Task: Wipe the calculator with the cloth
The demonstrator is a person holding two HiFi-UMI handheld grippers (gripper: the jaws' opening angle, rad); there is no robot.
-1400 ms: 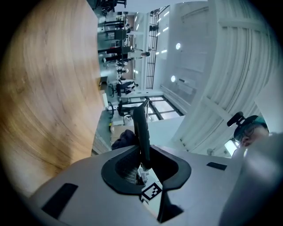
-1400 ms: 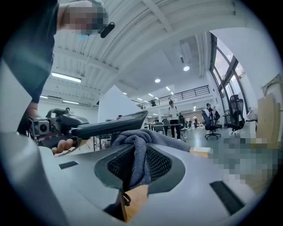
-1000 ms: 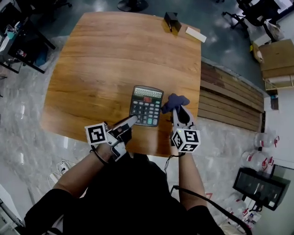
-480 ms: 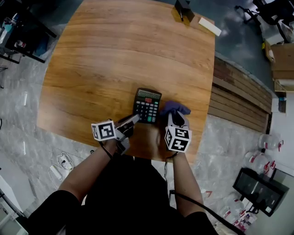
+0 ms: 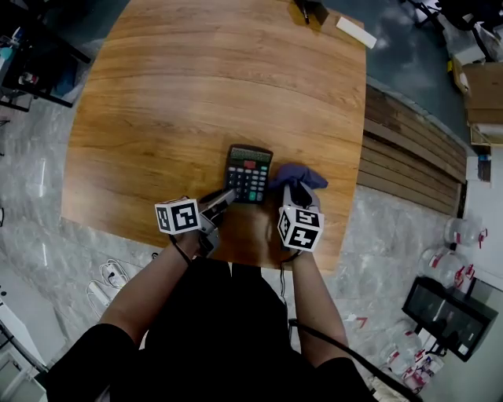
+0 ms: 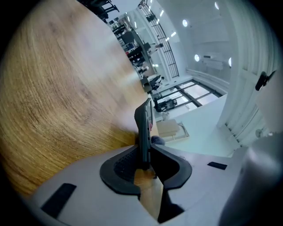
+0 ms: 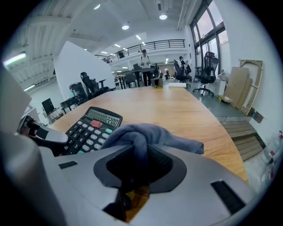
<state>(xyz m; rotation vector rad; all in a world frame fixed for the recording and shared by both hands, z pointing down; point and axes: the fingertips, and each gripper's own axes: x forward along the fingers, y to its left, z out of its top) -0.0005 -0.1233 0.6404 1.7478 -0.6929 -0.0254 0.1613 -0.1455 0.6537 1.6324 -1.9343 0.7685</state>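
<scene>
The black calculator (image 5: 249, 173) lies keys-up on the wooden table (image 5: 196, 94) near its front edge. My left gripper (image 5: 226, 196) reaches its lower left corner. In the left gripper view the calculator's edge (image 6: 143, 128) stands between the jaws of that gripper (image 6: 146, 165), which have just been opening, and a thin gap shows beside it. My right gripper (image 5: 295, 192) is shut on a bunched blue-grey cloth (image 5: 297, 177) just right of the calculator. In the right gripper view the cloth (image 7: 146, 134) bulges out of the right gripper (image 7: 132, 176) beside the calculator (image 7: 88, 128).
A black box (image 5: 310, 9) and a white block (image 5: 355, 31) sit at the table's far edge. A slatted wooden bench (image 5: 409, 149) runs along the right side. The table's front edge is just under my grippers.
Both grippers came down toward the table with the calculator and the cloth. The calculator, raised before, now lies on the wood.
</scene>
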